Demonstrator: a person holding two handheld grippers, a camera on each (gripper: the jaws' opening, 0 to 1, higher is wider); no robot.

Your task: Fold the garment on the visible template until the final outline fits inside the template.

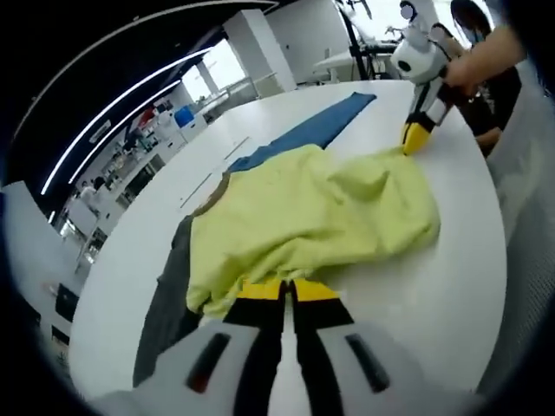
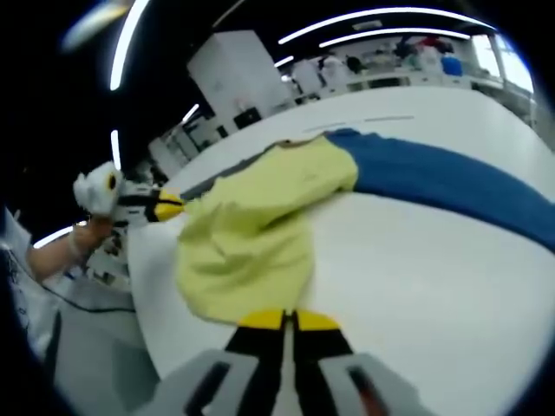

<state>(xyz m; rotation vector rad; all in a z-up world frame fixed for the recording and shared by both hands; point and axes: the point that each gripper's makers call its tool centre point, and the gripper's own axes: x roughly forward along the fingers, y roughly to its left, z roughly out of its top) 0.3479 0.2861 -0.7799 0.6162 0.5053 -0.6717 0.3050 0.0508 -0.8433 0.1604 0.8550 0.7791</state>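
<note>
Both grippers [image 1: 287, 290] [image 2: 287, 321] closed, extended forward

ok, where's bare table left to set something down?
Free: white table between the yellow garment and the blue cloth, and the strip past the blue cloth toward the far edge. Crowded: the garment's two ends, where the left gripper and right gripper meet it.

White table [image 1: 434, 303], rounded edge.
Carrying a yellow-green garment [image 1: 303, 217] over a blue mat [image 1: 321, 126] and a grey one [image 1: 169, 295].
</note>
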